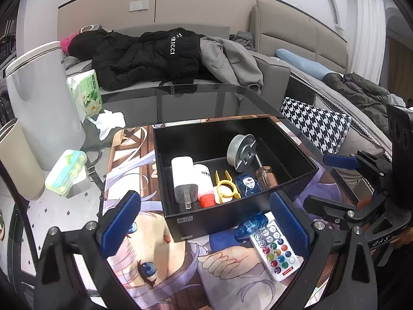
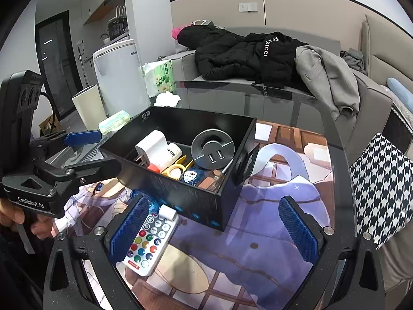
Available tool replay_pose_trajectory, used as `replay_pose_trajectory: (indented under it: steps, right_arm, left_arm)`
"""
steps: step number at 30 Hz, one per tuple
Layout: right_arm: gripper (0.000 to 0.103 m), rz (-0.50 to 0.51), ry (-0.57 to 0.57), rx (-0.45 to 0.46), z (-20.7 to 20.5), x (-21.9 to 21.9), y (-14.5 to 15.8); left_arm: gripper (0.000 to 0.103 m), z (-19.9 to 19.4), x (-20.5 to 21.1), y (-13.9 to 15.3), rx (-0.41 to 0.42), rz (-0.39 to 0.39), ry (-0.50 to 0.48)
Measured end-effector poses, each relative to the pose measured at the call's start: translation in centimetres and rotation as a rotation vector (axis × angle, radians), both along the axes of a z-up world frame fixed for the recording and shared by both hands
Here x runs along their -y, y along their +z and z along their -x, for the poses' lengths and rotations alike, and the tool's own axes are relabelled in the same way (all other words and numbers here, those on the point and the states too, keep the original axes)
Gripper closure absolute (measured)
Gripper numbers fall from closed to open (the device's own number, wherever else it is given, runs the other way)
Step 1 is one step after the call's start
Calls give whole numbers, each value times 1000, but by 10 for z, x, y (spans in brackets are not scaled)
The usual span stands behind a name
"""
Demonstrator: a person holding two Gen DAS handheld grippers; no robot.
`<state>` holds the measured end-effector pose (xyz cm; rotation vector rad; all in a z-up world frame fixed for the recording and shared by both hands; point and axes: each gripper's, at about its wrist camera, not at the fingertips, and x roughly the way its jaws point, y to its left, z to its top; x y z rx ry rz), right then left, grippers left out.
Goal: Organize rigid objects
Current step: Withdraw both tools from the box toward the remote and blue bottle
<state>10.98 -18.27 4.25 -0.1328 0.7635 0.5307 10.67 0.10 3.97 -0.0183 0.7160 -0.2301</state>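
Nearest, both the left gripper (image 1: 204, 222) and right gripper (image 2: 214, 226) are held wide, empty. The remote (image 1: 276, 248), beside the box on the desk (image 1: 206, 103), is best gripped across its narrow sides. Beyond, the black box (image 1: 291, 144) is filled with a charger (image 1: 183, 178), bottle (image 1: 204, 183) and metal disc (image 1: 241, 149).

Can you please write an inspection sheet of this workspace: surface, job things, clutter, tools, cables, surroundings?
Surface: glass table with a printed anime mat.
Job's things: black box holds a charger, bottle, yellow clip and metal disc; remote and blue plastic piece lie outside on the mat.
Clutter: tissue pack, crumpled tissue, green case.
Tools: left tool open, empty; right tool open, empty.
Cables: nothing seen.
Surroundings: sofa with jackets, houndstooth cushion.
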Motion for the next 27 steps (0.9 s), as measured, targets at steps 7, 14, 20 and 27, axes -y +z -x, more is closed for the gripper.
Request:
replay_pose_trajectory:
  steps: [7,14,20,27]
  right_arm:
    - [1,28,-1,-32,2,-3,-8]
    - [1,51,16,-88,7,-8,-19]
    - [1,79,47,-136,13,-18,-31]
    - [1,90,78,-187,20,-32,-35]
  left_arm:
    - [2,11,-1,-10,-23,-12,-5]
    - [2,12,-1,-17,-42,-27,-3]
    - [2,17,-3,-22,-57,-24,-1]
    - [2,18,-2,-25,-62,-33,-3]
